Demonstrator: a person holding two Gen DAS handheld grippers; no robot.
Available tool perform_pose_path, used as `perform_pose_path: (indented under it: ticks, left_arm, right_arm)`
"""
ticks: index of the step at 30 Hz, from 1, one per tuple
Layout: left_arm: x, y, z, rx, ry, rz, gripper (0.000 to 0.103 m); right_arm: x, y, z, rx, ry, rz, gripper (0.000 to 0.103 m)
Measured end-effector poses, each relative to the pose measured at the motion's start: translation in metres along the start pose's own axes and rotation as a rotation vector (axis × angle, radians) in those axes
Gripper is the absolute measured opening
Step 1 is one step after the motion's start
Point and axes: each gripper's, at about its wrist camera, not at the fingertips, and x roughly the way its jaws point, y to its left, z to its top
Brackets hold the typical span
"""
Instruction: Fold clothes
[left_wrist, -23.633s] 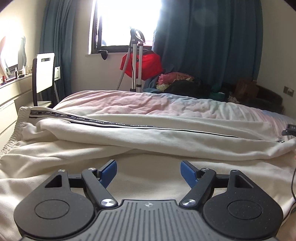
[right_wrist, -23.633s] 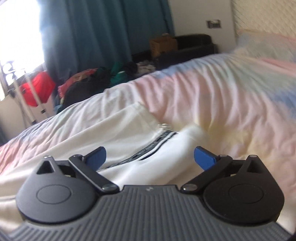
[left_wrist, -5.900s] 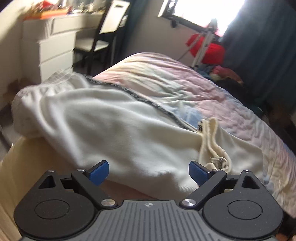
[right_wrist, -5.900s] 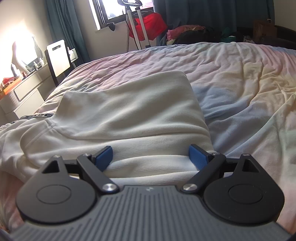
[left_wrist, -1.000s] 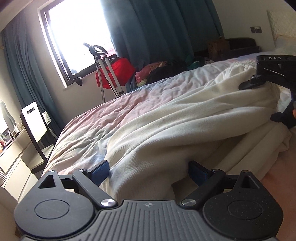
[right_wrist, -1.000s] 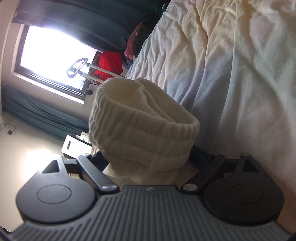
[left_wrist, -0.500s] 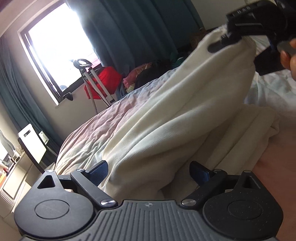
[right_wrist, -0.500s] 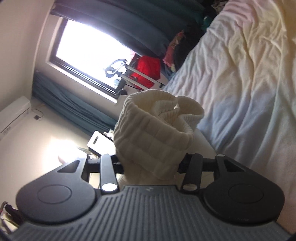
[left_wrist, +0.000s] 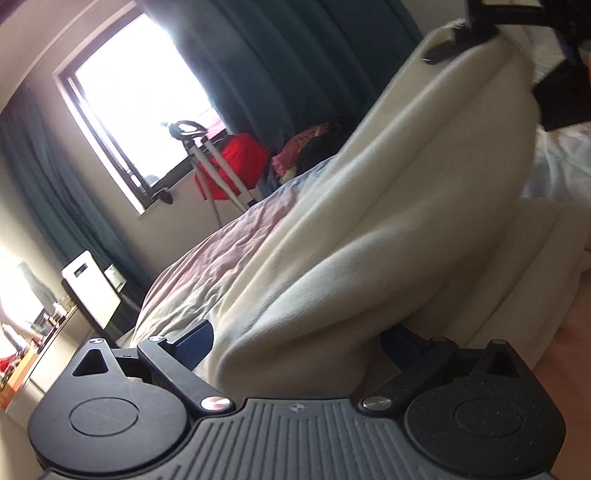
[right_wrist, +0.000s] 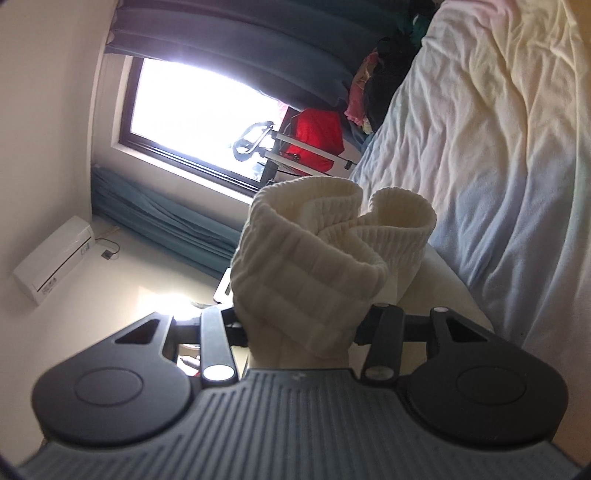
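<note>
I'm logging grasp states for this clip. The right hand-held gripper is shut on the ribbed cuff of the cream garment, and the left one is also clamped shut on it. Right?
Not quite. The right hand-held gripper is shut on the ribbed cuff, but the left wrist view shows the left hand-held gripper open, its blue pads wide apart with the cream garment bunched loosely between them.

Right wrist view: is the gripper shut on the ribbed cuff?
Yes, the right gripper is shut on the bunched cream ribbed cuff, which bulges out above its closed fingers.
</note>
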Motion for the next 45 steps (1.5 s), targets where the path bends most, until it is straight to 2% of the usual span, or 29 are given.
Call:
perform_pose_path:
  ticks: [4,6,15,23,25,27,28,31,34,35,42,45]
  left_arm:
    - [0.005,0.033,-0.007,-0.195,0.065,0.011,0.099]
    - [0.004,0.042,-0.009,-0.249,0.08,0.002,0.099]
    - [-0.009,0.039,-0.01,-0.271,0.07,0.009,0.097]
    - [-0.014,0.044,-0.012,-0.342,0.033,0.0,0.096]
    - [-0.016,0.051,-0.014,-0.389,0.036,-0.012,0.096]
    - [-0.017,0.06,-0.018,-0.459,0.055,-0.022,0.096]
    - [-0.016,0.065,-0.02,-0.5,0.07,-0.033,0.096]
    - [-0.012,0.078,-0.03,-0.624,0.137,-0.074,0.096]
    - [-0.008,0.083,-0.037,-0.684,0.19,-0.094,0.096]
    - [-0.008,0.084,-0.038,-0.69,0.199,-0.098,0.096]
    - [-0.008,0.089,-0.04,-0.712,0.237,-0.122,0.097]
    - [-0.007,0.092,-0.042,-0.734,0.253,-0.117,0.098]
  right_arm:
    - [0.003,-0.008,-0.002,0.012,0.008,-0.093,0.052]
    - [0.005,-0.011,-0.004,0.017,0.013,-0.122,0.053]
    - [0.002,-0.032,-0.019,0.056,0.027,-0.226,0.055]
    - [0.004,-0.033,-0.022,0.066,0.008,-0.223,0.059]
    - [0.001,-0.034,-0.023,0.068,0.002,-0.21,0.065]
    - [-0.001,-0.031,-0.022,0.045,-0.014,-0.206,0.08]
    - [-0.002,-0.03,-0.022,0.025,-0.019,-0.215,0.083]
    - [0.003,-0.036,-0.024,0.002,0.0,-0.238,0.084]
    - [0.007,-0.048,-0.028,0.011,0.027,-0.267,0.084]
    - [0.008,-0.052,-0.029,0.015,0.034,-0.279,0.088]
    - [0.015,-0.063,-0.03,0.064,0.039,-0.197,0.092]
    - [0.01,-0.048,-0.03,0.027,0.025,-0.13,0.093]
